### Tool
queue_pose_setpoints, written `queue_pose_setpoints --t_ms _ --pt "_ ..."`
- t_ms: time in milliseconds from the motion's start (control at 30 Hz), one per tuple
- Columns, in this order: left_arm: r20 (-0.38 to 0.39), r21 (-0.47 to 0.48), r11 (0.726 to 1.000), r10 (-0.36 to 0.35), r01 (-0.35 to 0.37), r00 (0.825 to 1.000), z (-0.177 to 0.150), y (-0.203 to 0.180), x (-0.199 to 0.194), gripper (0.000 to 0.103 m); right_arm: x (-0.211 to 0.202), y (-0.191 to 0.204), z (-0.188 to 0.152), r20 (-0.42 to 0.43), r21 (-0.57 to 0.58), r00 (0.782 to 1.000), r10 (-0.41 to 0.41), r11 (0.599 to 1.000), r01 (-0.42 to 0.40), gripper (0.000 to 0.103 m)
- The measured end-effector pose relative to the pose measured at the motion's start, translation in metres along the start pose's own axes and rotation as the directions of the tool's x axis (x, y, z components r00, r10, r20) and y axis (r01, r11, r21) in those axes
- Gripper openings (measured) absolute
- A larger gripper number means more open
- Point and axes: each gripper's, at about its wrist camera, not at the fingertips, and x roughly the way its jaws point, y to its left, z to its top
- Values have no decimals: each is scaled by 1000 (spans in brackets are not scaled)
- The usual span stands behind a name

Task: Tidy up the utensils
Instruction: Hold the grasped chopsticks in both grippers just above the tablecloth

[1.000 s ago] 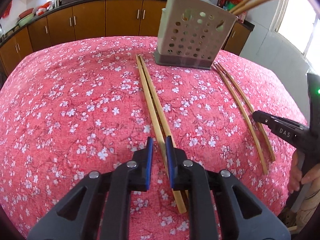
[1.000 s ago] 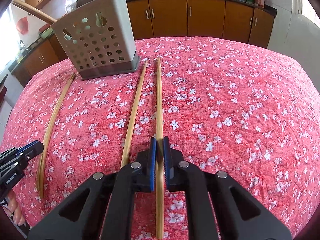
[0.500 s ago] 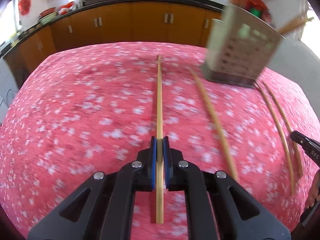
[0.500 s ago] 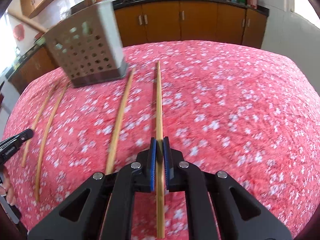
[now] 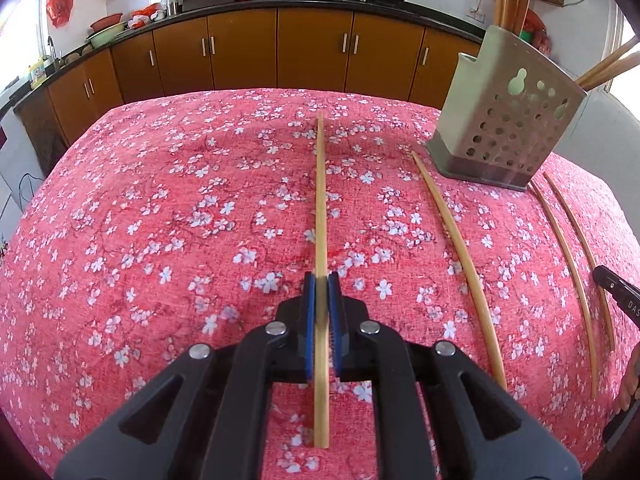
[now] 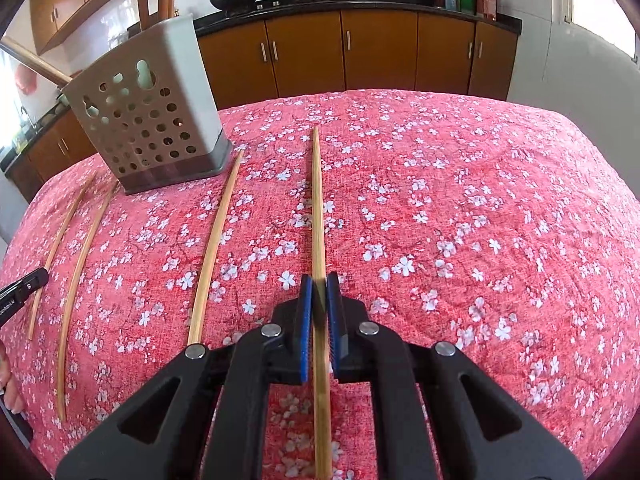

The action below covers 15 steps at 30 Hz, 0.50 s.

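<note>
Left wrist view: floral tablecloth (image 5: 160, 200) at left; at centre, left gripper (image 5: 321, 280) closed on first chopstick (image 5: 320, 184), pinching it toward its near end, long axis straight ahead along the fingers, far tip pointing away; lifted or resting on the cloth, not discernible. Further right, single loose chopstick (image 5: 456, 248) flat on the cloth, then perforated holder (image 5: 508, 120) upright, ahead and to the right, sticks standing in it, then loose pair (image 5: 560, 232) beyond its base. Right wrist view: holder (image 6: 144, 120) ahead and to the left; at centre, right gripper (image 6: 320, 280) clamped on second chopstick (image 6: 318, 200), axis likewise dead ahead. Judged: both held sticks near horizontal, holder mouth facing up, so tipping to vertical needed before dropping in; neither gripper clearly nearer. Pale bamboo, slim, tapered, smooth; probably prone to pivoting in so narrow a pinch
</note>
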Motion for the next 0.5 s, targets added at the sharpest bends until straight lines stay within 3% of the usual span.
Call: queue_pose_setpoints --t_ms 500 --pt "1 -7 1000 -6 6 1000 -1 0 0 11 0 1 0 -1 -6 1000 -5 1000 5 9"
